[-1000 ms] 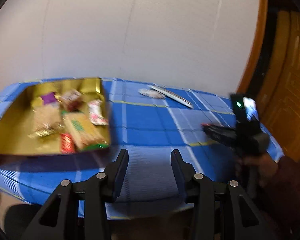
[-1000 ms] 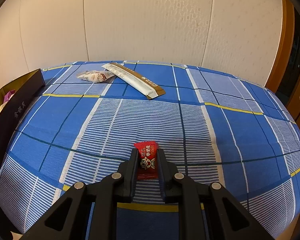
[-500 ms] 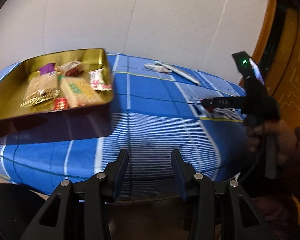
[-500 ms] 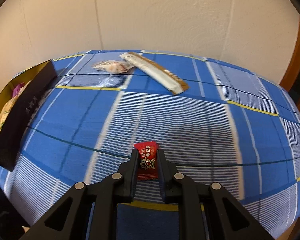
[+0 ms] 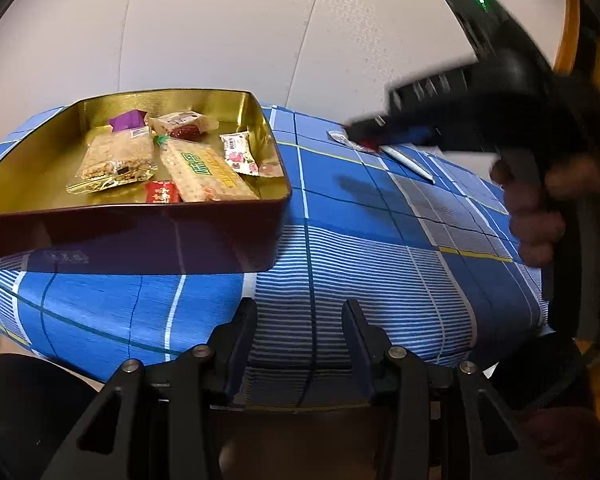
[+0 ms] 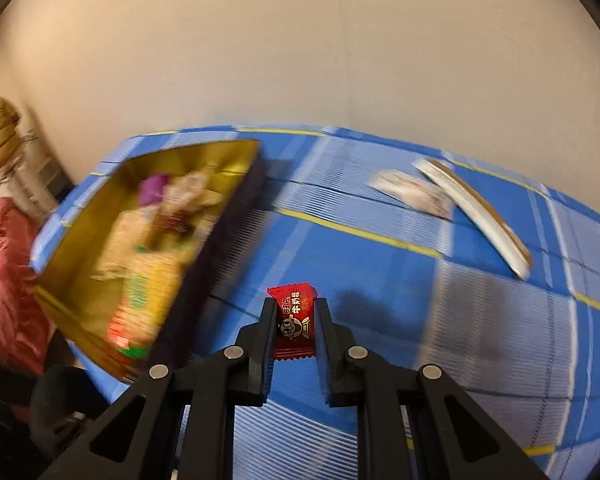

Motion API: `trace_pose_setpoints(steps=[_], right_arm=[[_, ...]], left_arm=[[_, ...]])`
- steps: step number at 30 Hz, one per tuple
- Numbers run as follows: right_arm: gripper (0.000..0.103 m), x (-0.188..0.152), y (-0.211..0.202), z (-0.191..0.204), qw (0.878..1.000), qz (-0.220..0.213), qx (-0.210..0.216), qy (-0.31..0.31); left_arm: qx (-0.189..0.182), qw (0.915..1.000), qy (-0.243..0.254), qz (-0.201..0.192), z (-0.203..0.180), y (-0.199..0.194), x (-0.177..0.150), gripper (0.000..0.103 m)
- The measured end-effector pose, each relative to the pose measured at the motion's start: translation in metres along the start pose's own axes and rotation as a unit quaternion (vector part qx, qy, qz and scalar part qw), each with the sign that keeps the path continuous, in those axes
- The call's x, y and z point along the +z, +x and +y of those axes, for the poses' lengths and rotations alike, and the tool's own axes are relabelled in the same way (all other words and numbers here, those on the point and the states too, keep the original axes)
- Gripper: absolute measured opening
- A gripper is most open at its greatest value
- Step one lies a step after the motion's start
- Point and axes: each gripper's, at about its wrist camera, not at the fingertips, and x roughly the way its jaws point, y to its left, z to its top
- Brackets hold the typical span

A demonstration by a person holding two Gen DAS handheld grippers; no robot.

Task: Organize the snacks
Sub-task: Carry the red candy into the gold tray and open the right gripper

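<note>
My right gripper (image 6: 294, 312) is shut on a small red candy (image 6: 294, 320), held above the blue checked tablecloth (image 6: 380, 280) just right of the gold tin (image 6: 100, 208). From the left wrist view that gripper (image 5: 364, 138) hangs over the cloth to the right of the tin (image 5: 276, 148), with the red candy (image 5: 369, 145) at its tip. Several wrapped snacks lie in the tin. My left gripper (image 5: 300, 312) stands open with nothing between its fingers, low at the table's front edge.
A white and pink packet (image 6: 416, 192) and a long white and brown stick pack (image 6: 476, 216) lie at the table's far side. A person's hand (image 5: 536, 216) holds the right gripper's handle. Red fabric (image 6: 4, 272) lies left of the table. A white wall stands behind.
My right gripper has swung left towards the tin and risen, still gripping the red candy. My left gripper has sunk a little in front of the table.
</note>
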Motion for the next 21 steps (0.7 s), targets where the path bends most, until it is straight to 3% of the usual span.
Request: trace_pose_setpoints(steps=[8, 21], right_arm=[[0.017, 0.039, 0.013, 0.062, 0.995, 0.008, 0.055, -0.079], [0.019, 0.058, 0.079, 0.102, 0.986, 0.059, 0.014, -0.155]], left_arm=[[0.008, 0.9995, -0.028, -0.009, 0.012, 0.000, 0.003, 0.045], [0.008, 0.9995, -0.027, -0.015, 0.015, 0.001, 0.001, 0.045]])
